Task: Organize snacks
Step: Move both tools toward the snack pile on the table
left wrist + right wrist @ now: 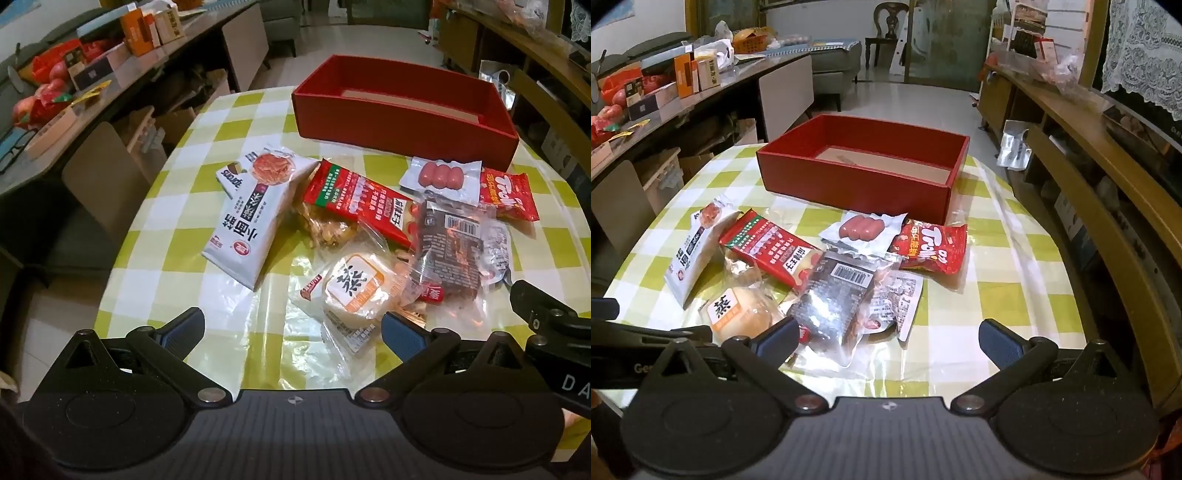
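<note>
with both grippers, left (291, 330) and right (888, 341), spread and empty, we judge one packet at a time into the box (849, 184) best.

Your left gripper (291, 328) tilts steeply down toward the worktop (155, 236), its blue-padded fingers (184, 328) spread as wide as they go and nothing gripped between them. Your right gripper (888, 341) also angles down over the worktop, a little less steeply, fingers (999, 341) equally wide apart and closed on nothing. The two sit side by side at the near edge of the worktop: each one's black frame shows at the border of the other's view.
</note>
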Motion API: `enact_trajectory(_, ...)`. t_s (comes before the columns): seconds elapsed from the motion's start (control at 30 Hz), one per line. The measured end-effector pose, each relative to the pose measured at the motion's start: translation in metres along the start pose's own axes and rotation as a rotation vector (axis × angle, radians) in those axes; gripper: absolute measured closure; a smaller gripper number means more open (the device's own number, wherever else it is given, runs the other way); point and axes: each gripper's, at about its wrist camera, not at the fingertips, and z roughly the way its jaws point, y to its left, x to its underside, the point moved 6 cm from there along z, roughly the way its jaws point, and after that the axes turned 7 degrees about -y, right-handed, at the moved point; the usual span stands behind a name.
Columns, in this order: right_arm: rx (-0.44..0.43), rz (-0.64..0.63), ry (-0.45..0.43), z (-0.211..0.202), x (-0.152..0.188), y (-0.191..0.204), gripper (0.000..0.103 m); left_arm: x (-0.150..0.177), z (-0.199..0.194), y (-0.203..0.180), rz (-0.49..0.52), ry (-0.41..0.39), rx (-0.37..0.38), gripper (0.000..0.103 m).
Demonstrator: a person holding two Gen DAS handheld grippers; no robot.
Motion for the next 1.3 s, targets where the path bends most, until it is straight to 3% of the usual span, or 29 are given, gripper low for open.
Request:
enact_trajectory(0.53, -0.006, 0.001, 0.033, 0.004, 0.004, -0.002, 0.000, 0.004, 0.008, -0.004, -0.007, 0.036, 0.030, 0.001)
enact_trajectory(1.07, -0.036, -0.002, 0.073, 0.018, 0.002, -0.007, 0.000, 0.003, 0.022, -0.002, -0.046, 0.121, 0.071, 0.002)
enact_trajectory(1.3, -0.035, 0.054, 0.089, 0.026, -0.006, -0.022, 0.000, -0.004, 0.039, 0.002, -0.149, 0.147, 0.126, 0.002)
